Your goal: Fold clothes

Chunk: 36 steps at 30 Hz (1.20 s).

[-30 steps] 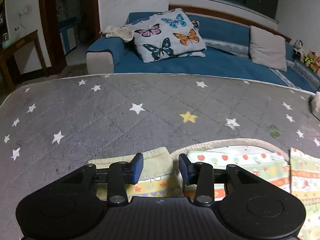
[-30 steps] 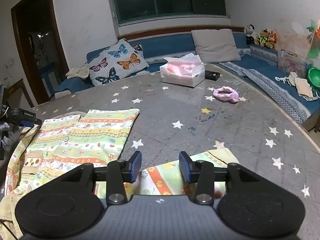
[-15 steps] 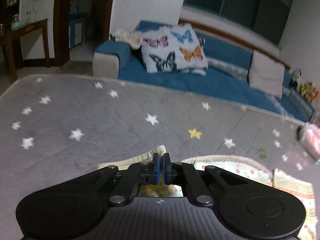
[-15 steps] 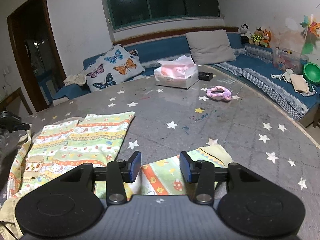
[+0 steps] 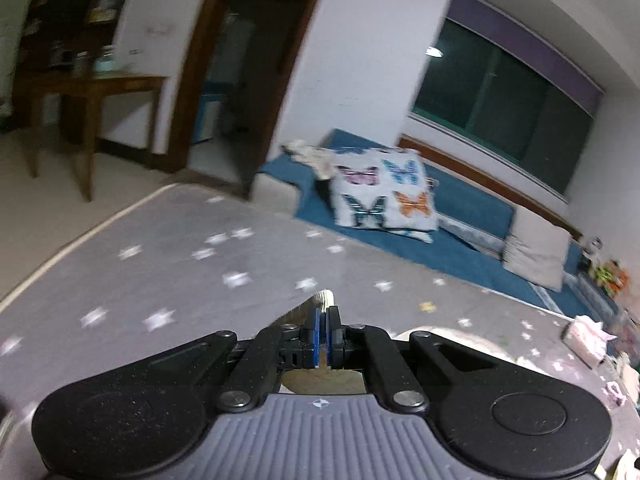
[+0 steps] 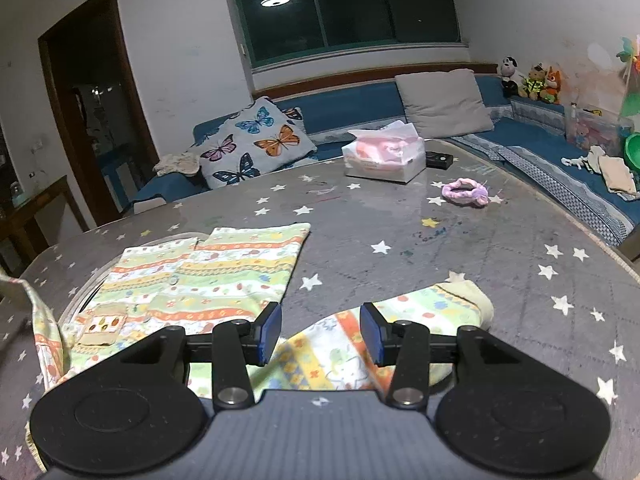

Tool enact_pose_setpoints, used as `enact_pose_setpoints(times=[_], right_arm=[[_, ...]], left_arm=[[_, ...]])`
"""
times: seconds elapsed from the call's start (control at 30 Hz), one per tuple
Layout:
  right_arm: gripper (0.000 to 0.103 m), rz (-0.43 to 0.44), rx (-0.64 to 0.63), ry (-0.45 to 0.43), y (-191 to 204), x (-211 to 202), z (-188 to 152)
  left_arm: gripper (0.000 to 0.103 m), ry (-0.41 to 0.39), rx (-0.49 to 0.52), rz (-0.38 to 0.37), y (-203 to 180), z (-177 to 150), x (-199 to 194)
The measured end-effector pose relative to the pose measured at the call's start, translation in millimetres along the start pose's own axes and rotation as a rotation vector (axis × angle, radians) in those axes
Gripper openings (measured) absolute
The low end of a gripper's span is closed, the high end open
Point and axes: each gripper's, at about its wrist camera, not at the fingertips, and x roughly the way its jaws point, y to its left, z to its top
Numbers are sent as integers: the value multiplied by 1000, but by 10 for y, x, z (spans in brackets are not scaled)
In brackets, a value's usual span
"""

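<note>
On a grey star-printed table [image 6: 420, 248], a striped patterned garment [image 6: 208, 280] is spread flat, one sleeve [image 6: 400, 332] reaching toward the camera. The left gripper [image 5: 323, 336] is pressed together on a cream cuff [image 5: 320, 300], which is lifted off the surface. The right gripper [image 6: 320, 332] is spread wide above the near sleeve, nothing held. A slip is judged possible: only a thin edge is pinched, and a pull against the garment's weight could free it or drag the cloth askew.

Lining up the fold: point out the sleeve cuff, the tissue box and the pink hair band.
sleeve cuff [image 6: 466, 294], right wrist view, ribbed end.
tissue box [image 6: 384, 160], right wrist view, front wall.
pink hair band [image 6: 466, 193], right wrist view, near loop.
</note>
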Motion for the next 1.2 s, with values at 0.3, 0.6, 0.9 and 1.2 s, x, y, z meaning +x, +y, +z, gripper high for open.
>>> enact_pose_setpoints(times=[0.3, 0.6, 0.9, 1.2], right_arm=[[44, 8, -33, 26, 111, -47, -86], [53, 1, -67, 51, 192, -4, -134], [53, -60, -30, 58, 22, 22, -157], [53, -107, -26, 37, -6, 336, 146]], left_arm=[[0, 68, -113, 156, 825, -660, -441], [16, 124, -116, 160, 860, -738, -267], [22, 151, -67, 150, 743, -754, 20], [10, 144, -7, 182, 692, -783, 70]])
